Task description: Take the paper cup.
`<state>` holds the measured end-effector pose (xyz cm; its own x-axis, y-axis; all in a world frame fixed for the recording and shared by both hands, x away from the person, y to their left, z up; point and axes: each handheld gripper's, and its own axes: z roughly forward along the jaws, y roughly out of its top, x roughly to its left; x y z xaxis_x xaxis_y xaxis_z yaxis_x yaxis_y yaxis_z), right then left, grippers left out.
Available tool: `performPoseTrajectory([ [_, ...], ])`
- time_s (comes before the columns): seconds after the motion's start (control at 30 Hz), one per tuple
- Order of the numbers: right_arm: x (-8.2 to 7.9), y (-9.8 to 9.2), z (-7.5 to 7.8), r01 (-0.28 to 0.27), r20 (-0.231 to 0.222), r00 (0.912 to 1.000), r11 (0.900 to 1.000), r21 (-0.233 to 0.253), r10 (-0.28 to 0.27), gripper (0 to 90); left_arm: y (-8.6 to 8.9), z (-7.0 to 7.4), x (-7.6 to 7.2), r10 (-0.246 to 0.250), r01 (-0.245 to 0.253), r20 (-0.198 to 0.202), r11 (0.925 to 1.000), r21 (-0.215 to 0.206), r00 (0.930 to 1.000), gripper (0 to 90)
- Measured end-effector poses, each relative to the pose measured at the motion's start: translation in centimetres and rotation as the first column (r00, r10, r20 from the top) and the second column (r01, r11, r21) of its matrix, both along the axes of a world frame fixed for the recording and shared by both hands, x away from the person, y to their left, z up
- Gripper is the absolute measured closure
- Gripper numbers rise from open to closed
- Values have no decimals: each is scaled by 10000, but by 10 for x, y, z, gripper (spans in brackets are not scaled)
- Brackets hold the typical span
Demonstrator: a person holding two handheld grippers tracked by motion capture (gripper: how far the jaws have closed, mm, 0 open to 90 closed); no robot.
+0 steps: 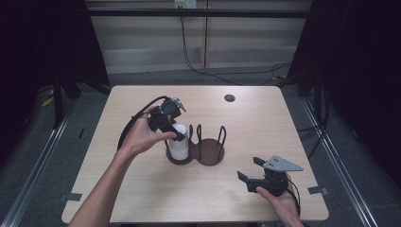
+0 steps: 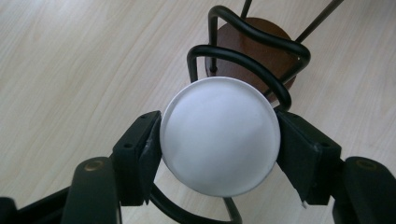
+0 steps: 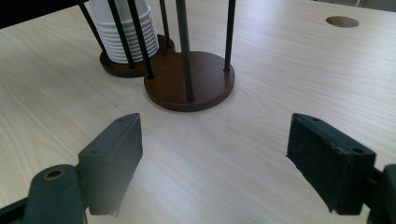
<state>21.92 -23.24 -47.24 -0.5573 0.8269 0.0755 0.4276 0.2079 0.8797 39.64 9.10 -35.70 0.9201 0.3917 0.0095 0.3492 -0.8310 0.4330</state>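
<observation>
A stack of white cups [image 1: 178, 145] stands upside down in the left bay of a two-bay rack with dark wooden bases [image 1: 210, 152] and black wire loops. My left gripper [image 1: 177, 133] comes in from the left at the top of the stack. Seen from the left gripper view, the round white bottom of the top cup [image 2: 220, 135] sits between both jaws, which press its sides. My right gripper [image 1: 248, 168] rests open near the table's front right. In the right gripper view its jaws stand wide apart over bare table [image 3: 215, 154], facing the rack's empty right base [image 3: 189, 77] and the cup stack [image 3: 126, 32].
A small round hole [image 1: 229, 98] lies in the tabletop behind the rack; it appears again at the top right as the hole [image 3: 342, 21]. Black cables trail over the floor beyond the table's far edge. Dark stands flank both sides of the table.
</observation>
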Motion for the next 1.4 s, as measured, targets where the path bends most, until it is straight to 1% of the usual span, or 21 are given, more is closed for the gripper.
performPoseTrajectory([
  [0.03, 0, 0, 0, -19, 20, 10000, 10000, -25, 19, 179, -1, 0, 0, -31, 31, -38, 10000, 48, 10000, 344],
  [0.1, 0, 0, 0, -29, 17, 10000, 10000, -43, 29, 179, -2, -2, 0, -29, 29, 26, 10000, 37, 10000, 342],
  [0.3, 0, 0, 0, -41, -2, 10000, 10000, -29, 41, 179, -3, -4, 2, 46, -45, -162, 10000, 30, 9999, 318],
  [0.37, 0, 0, 0, -33, -13, 10000, 10000, -45, 32, 179, -4, -4, 2, 24, -19, -307, 9999, 159, 9995, 309],
  [0.4, 0, 0, 0, -25, -22, 10000, 10000, -50, 25, 179, -5, -5, 0, 81, -78, -254, 9999, 144, 9996, 299],
  [0.47, 0, 1, -1, -17, -42, 10000, 10000, -62, 16, 179, -6, -4, 1, 75, -68, -337, 9997, 214, 9994, 308],
  [0.53, 0, 1, -1, 5, -71, 10000, 10000, -58, -6, 179, -5, -4, 2, 150, -147, -323, 9998, 107, 9994, 329],
  [0.57, 0, 1, -1, -9, -52, 10000, 10000, -56, 9, 179, -5, -3, 2, 108, -105, -332, 9999, 86, 9994, 340],
  [0.67, 0, 0, -1, -9, -51, 10000, 10000, -56, 9, 179, -5, -3, 2, 145, -145, -459, 9999, -6, 9988, 345],
  [0.73, 0, 0, -1, 7, -68, 10000, 10000, -49, -8, 179, -5, -3, 1, 239, -243, -445, 9997, -88, 9987, 348],
  [0.8, 0, 0, -1, 3, -63, 10000, 10000, -40, -4, 179, -4, -2, 2, 169, -172, -430, 9998, -52, 9989, 349],
  [0.87, 0, 0, -1, -7, -43, 10000, 10000, -63, 7, 179, -3, -2, 3, 225, -232, -511, 9997, -122, 9984, 350],
  [0.9, 0, 0, -1, -7, -49, 10000, 10000, -60, 6, 179, -2, -2, 2, 266, -275, -501, 9995, -177, 9984, 350],
  [1.03, 0, 0, -1, 6, -74, 10000, 10000, -52, -6, 179, -2, -2, 2, 241, -249, -445, 9995, -179, 9987, 351],
  [1.1, 0, 0, -1, 3, -75, 10000, 10000, -46, -4, 179, -1, -1, 2, 262, -273, -498, 9994, -216, 9984, 352],
  [1.17, 0, 0, -1, 11, -66, 10000, 10000, -57, -11, 179, 0, 0, 2, 351, -365, -450, 9989, -296, 9984, 352],
  [1.27, 0, 0, -1, 4, -62, 10000, 10000, -61, -5, 179, 1, 1, 3, 384, -396, -420, 9988, -275, 9984, 352],
  [1.4, 0, 0, -1, 10, -75, 10000, 10000, -58, -11, 179, 3, 3, 2, 335, -351, -446, 9987, -362, 9984, 355],
])
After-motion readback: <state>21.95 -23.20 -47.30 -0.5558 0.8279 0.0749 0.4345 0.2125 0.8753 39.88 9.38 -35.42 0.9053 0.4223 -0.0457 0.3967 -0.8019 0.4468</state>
